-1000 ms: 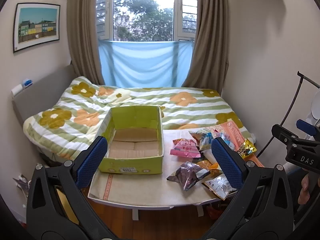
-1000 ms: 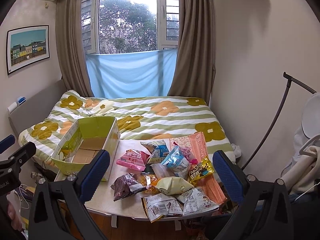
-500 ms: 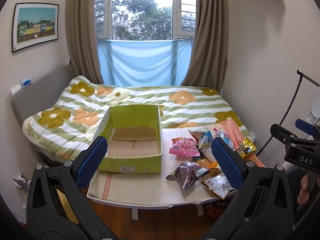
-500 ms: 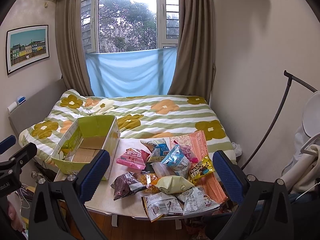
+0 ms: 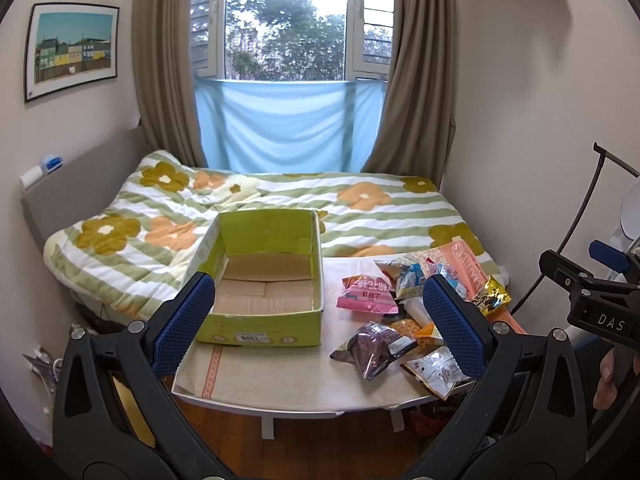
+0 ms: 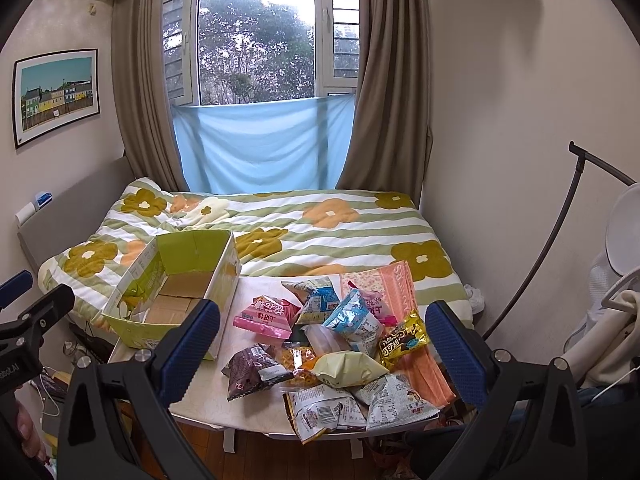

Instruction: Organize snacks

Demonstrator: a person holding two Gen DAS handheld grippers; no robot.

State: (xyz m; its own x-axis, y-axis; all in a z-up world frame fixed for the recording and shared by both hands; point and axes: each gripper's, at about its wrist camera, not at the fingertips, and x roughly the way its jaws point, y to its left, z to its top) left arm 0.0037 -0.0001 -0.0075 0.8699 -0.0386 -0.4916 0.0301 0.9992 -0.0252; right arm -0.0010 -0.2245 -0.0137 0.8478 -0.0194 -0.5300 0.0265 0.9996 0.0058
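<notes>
An empty green cardboard box stands on the left of a small white table. A pile of snack packets lies on the right: a pink packet, a dark brown packet, a gold packet, a pale yellow packet. My left gripper is open and empty, held back from the table's near edge. My right gripper is open and empty, also held back, facing the pile.
A bed with a flowered striped quilt lies right behind the table. Walls close in on the left and right. A curved black lamp pole and a white fan stand at the right. Wood floor is below the table.
Both grippers have drifted very slightly; the view has barely shifted. Nothing on the table has moved.
</notes>
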